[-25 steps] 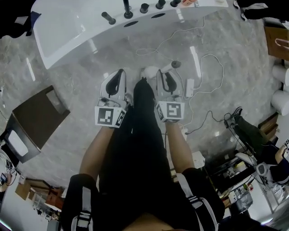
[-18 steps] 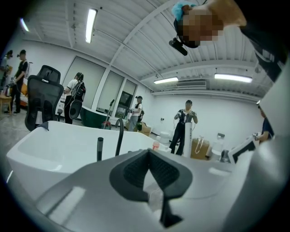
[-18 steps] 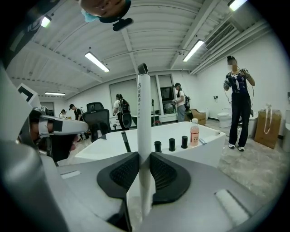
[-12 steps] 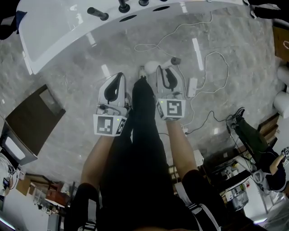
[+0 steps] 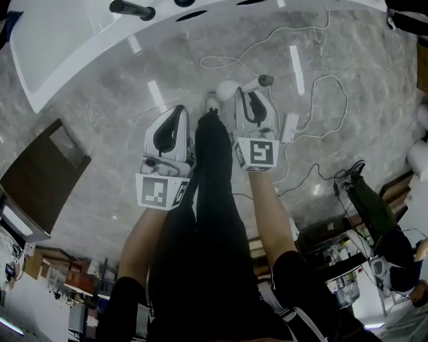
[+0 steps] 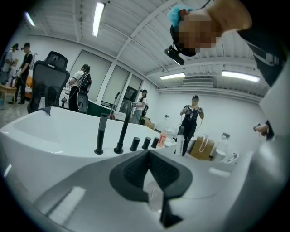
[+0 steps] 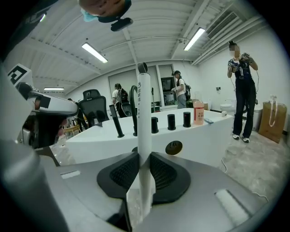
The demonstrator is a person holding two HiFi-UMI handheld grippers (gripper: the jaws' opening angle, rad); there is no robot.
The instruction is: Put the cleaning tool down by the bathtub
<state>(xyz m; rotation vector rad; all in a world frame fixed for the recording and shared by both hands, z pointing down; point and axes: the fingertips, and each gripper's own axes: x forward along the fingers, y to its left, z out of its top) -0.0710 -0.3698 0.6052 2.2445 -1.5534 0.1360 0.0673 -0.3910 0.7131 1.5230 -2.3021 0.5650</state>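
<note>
Grey marble floor (image 5: 107, 140) fills my head view, with the white bathtub (image 5: 73, 47) curving across the top and a black faucet (image 5: 132, 9) on its deck. A white cable (image 5: 314, 87) loops over the floor to the right, and a dark flat panel (image 5: 40, 170) lies to the left.

My right gripper (image 7: 144, 168) has its pads clamped on the cleaning tool (image 7: 144, 122), whose white handle stands upright between them. From above, the tool's pale round head (image 5: 228, 87) pokes out past the jaws over the floor, near the tub's side. I cannot tell whether it touches the floor.

My left gripper (image 6: 149, 171) is empty, with its pad tips meeting.
</note>
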